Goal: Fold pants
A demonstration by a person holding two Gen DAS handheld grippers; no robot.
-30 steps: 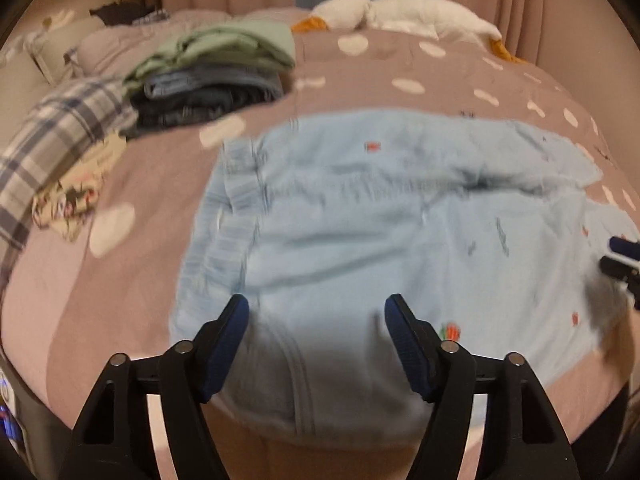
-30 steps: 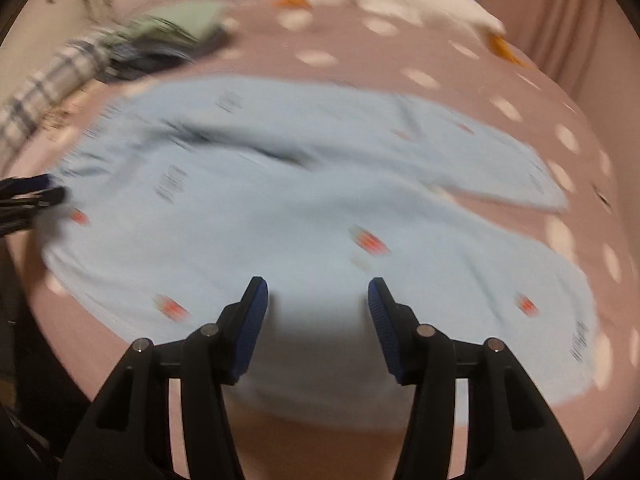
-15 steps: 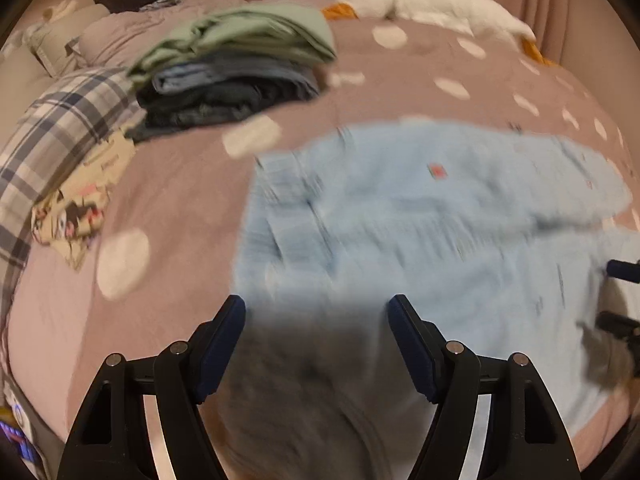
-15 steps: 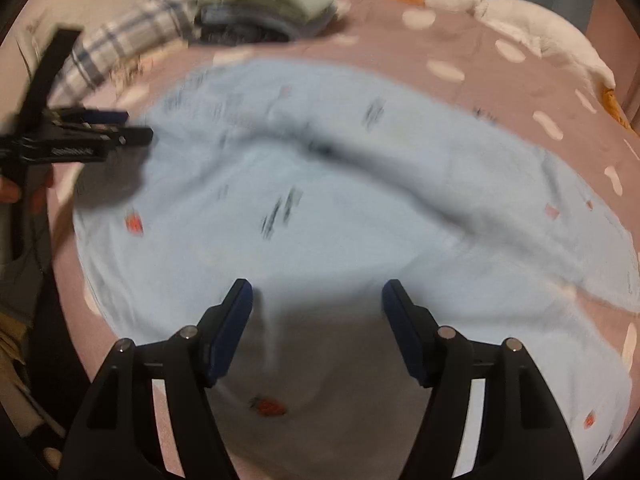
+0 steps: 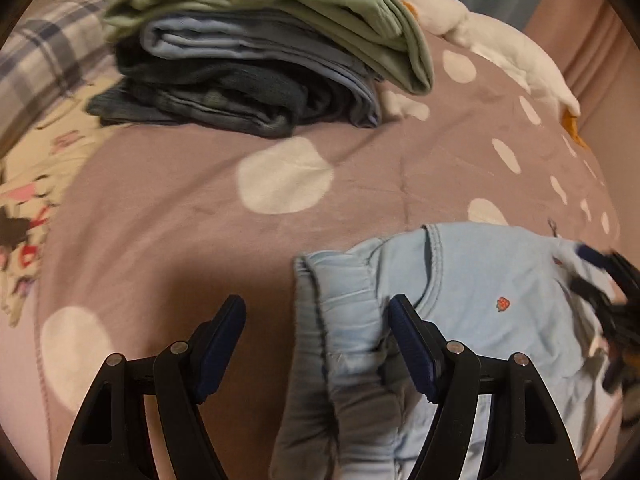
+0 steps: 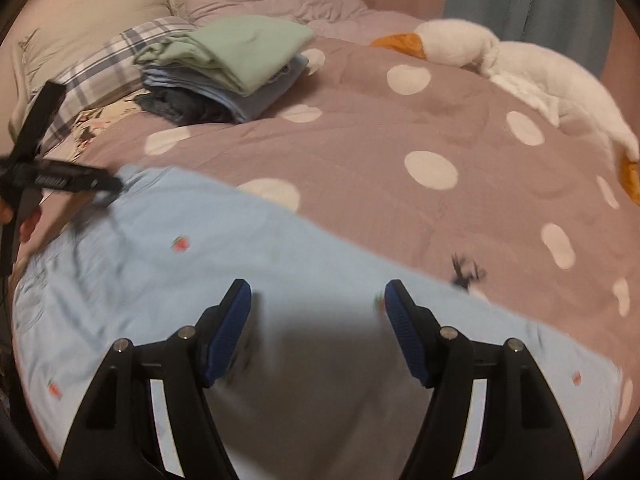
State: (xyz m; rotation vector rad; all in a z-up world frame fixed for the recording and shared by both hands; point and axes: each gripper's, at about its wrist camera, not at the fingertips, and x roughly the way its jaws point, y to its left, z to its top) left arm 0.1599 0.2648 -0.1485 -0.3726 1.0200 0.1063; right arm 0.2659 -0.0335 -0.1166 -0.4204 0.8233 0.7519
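One pair of pants [image 5: 480, 300]; two grippers, left [image 5: 316, 328] and right [image 6: 318, 308], both agape, empty.

Warm, dim indoor light in both views, no glare. Heavy fisheye bending with black corners. Left view: the clothes stack [image 5: 260, 60] smears with motion blur. Right view: the pants [image 6: 168, 256] streak near the lens, and a grey shadow sits between the right tool [image 6: 316, 300] tips.
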